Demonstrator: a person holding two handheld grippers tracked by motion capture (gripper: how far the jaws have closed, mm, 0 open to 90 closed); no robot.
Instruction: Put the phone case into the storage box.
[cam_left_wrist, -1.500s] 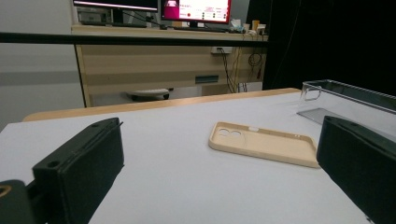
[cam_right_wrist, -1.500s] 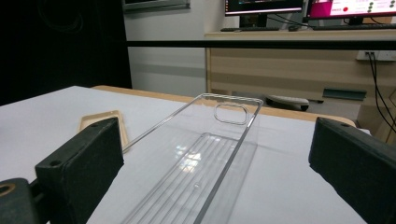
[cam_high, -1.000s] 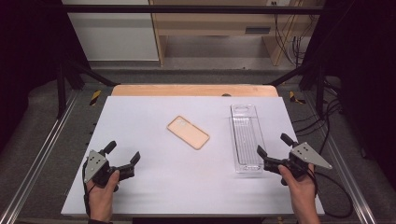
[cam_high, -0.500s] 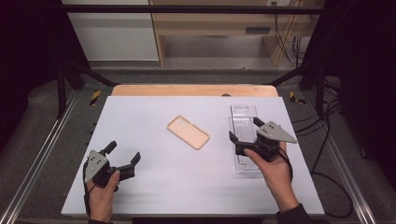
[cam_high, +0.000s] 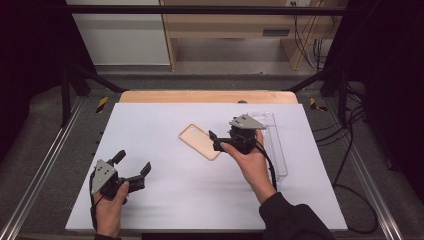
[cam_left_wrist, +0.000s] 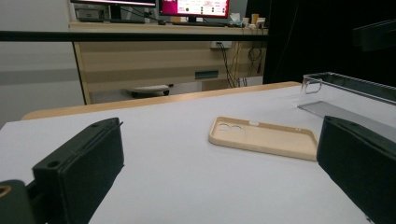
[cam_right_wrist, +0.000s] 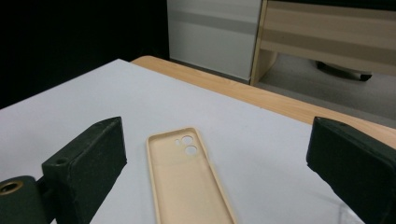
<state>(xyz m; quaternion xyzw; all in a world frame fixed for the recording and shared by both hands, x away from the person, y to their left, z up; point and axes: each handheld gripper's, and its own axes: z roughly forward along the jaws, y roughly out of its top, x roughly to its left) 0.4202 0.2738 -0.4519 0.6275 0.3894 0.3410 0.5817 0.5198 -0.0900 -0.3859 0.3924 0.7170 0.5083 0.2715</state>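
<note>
We held our right gripper (cam_high: 216, 141) just beside the flat beige plastic phone case (cam_high: 200, 141), jaws spread wide; our left gripper (cam_high: 133, 165) rested well apart, jaws spread too.

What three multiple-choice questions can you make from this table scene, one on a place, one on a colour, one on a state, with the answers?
1. Where does the phone case lie relative to the clear tray?
A. Inside it
B. To its left on the table
C. Under it

2. What colour is the phone case?
A. Beige
B. Blue
C. Black

3. How do the jaws of the right gripper stand?
A. Shut on the case
C. Shut on the tray
B. Open, near the case

Answers: 1 B, the high view shows the case on the white table left of the tray. 2 A, it looks beige in every view. 3 B, the right gripper view shows both jaws wide apart with the case lying between and ahead of them.
</note>
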